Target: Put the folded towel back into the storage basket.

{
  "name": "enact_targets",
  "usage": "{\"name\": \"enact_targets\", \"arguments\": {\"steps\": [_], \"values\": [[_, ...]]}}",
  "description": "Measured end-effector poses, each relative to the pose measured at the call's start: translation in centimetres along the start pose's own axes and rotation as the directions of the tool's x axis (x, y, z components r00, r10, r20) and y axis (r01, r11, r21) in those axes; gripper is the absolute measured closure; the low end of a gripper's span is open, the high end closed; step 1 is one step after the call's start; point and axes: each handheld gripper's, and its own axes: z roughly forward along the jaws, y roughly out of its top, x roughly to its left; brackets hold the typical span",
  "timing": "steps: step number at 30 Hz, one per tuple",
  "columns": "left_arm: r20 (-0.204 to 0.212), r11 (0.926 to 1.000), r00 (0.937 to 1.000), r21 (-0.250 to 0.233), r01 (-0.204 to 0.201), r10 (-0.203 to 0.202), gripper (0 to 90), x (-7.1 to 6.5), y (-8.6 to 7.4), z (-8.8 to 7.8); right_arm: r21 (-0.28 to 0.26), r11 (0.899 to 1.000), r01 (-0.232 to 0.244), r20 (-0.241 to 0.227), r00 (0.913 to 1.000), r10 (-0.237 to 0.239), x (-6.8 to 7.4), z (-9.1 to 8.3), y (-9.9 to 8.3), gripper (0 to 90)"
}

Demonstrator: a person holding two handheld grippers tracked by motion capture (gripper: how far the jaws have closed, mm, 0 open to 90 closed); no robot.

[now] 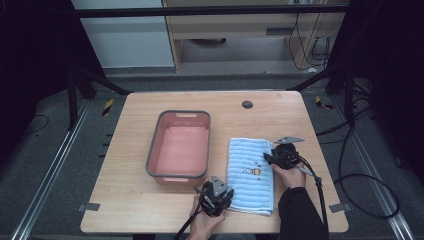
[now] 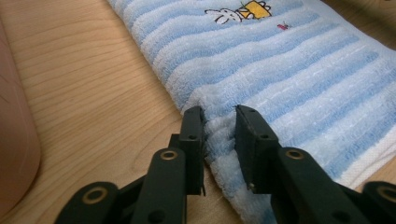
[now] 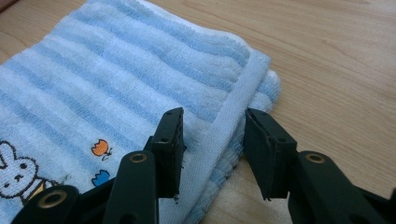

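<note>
A folded light-blue striped towel (image 1: 250, 175) with a small rabbit picture lies on the wooden table (image 1: 130, 200), right of centre. My left gripper (image 1: 226, 193) is at the towel's near left edge; in the left gripper view (image 2: 219, 122) its jaws pinch a puckered ridge of the towel (image 2: 289, 60). My right gripper (image 1: 268, 159) sits at the towel's far right edge. In the right gripper view (image 3: 212, 127) its jaws straddle the white hem of the towel (image 3: 116, 79), one on the cloth and one just off the edge, with a gap left.
A pink tub (image 1: 152, 145) with a grey rim stands left of the towel, close to my left gripper; its wall (image 2: 14, 154) shows in the left gripper view. A small black round cap (image 1: 247, 104) sits near the table's far edge.
</note>
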Motion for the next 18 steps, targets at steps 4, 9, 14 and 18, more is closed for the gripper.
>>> {"name": "enact_targets", "arguments": {"steps": [4, 9, 14, 18], "values": [[-0.009, 0.9999, 0.9999, 0.009, 0.010, -0.010, 79.3, -0.22, 0.16, 0.02, 0.007, 1.000, -0.015, -0.016, 0.9998, 0.016, -0.06, 0.11, -0.04, 64.6], [0.005, 0.9991, 0.9991, 0.007, 0.043, -0.043, 83.9, 0.04, 0.25, 0.02, 0.012, 1.000, -0.023, -0.044, 0.9988, 0.024, 0.15, 0.07, -0.01, 78.4], [0.014, 0.9985, 0.9984, -0.003, 0.055, -0.055, 85.3, 0.12, 0.28, -0.12, 0.007, 1.000, -0.018, -0.049, 0.9986, 0.018, 0.21, -0.10, 0.10, 82.8], [0.027, 0.9978, 0.9976, -0.017, 0.065, -0.064, 85.6, 0.33, 0.39, -0.36, -0.018, 1.000, -0.020, -0.060, 0.9980, 0.019, 0.11, -0.69, 0.31, 84.0]]}}
